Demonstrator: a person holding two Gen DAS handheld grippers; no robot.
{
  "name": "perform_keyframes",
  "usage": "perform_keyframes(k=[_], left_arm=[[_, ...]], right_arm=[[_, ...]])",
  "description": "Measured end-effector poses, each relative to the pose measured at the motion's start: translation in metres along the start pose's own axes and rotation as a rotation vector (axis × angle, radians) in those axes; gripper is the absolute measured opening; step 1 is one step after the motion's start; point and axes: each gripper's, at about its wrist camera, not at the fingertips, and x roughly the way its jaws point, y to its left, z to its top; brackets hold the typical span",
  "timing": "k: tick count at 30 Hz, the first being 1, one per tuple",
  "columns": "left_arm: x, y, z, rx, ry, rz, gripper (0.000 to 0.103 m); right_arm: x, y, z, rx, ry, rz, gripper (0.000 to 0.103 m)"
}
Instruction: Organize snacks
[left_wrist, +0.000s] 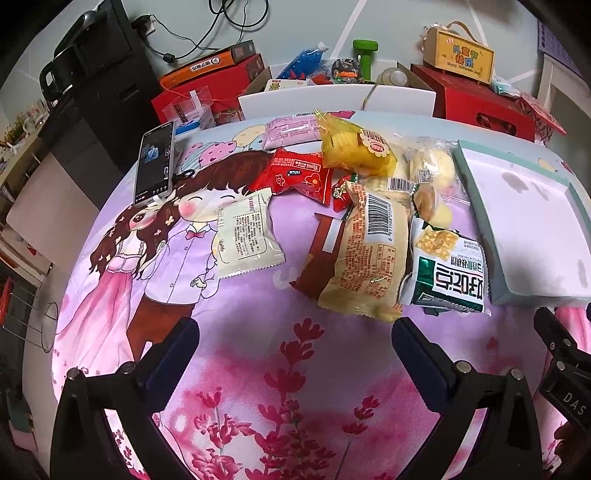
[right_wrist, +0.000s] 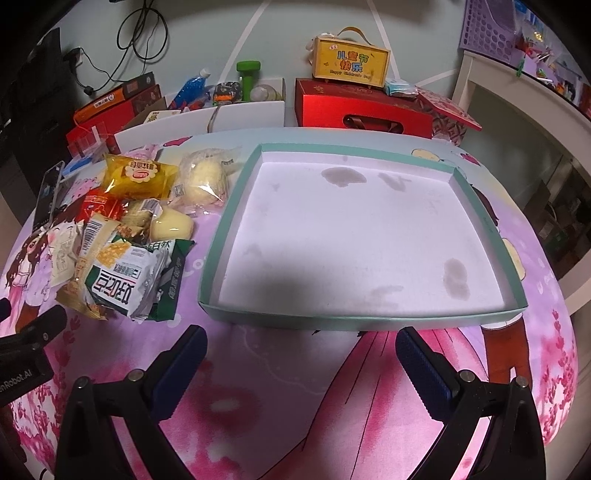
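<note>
Left gripper (left_wrist: 295, 343): jaws spread wide, holding nothing, low over a pink floral tablecloth (left_wrist: 295, 406). Right gripper (right_wrist: 301, 350): likewise spread and empty, just short of the tray's near wall.

Tray (right_wrist: 369, 320): shallow, teal-walled, white stained floor, no contents; at 12 o'clock in the right wrist view.

Snack pile, at 9 to 10 o'clock of the tray, on the table:
- green-and-white cracker packet (left_wrist: 448, 275), nearest the left gripper
- tan barcoded packet (left_wrist: 369, 254), touching it
- yellow packet (left_wrist: 354, 147)
- red packet (left_wrist: 295, 175)
- white packet (left_wrist: 245, 236), lying apart
- pink packet (left_wrist: 291, 131), farthest

Phone (left_wrist: 155, 162): propped at 11 o'clock.
</note>
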Motion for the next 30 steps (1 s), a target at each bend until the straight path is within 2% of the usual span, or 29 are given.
perform_keyframes(k=[16, 24, 30], left_arm=[[-0.003, 0.003, 0.003, -0.005, -0.018, -0.003, 0.103], [0.002, 0.019, 0.027, -0.083, -0.034, -0.067, 0.103], [0.022, 0.024, 0.041, -0.138, 0.033, -0.144, 0.103]], right_arm=[[-0.001, 0.004, 0.003, 0.005, -0.007, 0.043, 0.103], [-0.001, 0.024, 0.032, -0.013, -0.058, 0.158, 0.103], [0.007, 0.048, 0.037, -0.11, -0.039, 0.214, 0.103]])
